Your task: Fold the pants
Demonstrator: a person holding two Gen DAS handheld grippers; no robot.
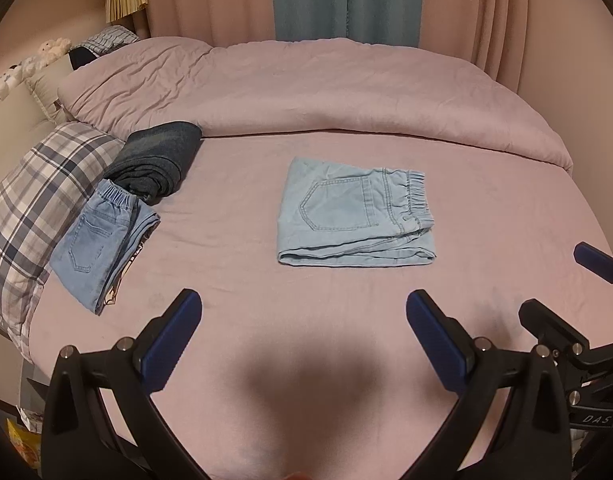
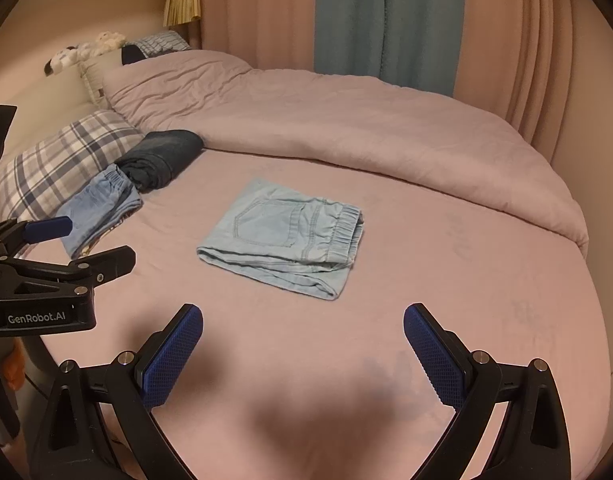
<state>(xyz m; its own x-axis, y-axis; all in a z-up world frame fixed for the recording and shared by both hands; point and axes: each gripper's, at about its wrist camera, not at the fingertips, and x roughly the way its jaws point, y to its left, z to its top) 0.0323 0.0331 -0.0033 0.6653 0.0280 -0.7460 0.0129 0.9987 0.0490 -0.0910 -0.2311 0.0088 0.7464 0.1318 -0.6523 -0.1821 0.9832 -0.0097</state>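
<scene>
Pants [image 1: 352, 216] of pale denim, folded rectangular on smooth pink sheet [image 1: 266, 360]; both grippers' jaws spread, empty.

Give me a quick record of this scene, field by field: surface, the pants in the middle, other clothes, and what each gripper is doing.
surface: pink bed sheet
task item: light blue pants, folded flat mid-bed, waistband to the right
other clothes: blue jeans and dark jeans, folded, by the plaid pillow
bedding: pink duvet pushed back
left gripper: open, empty, apart from the pants
right gripper: open, empty, apart from the pants
</scene>
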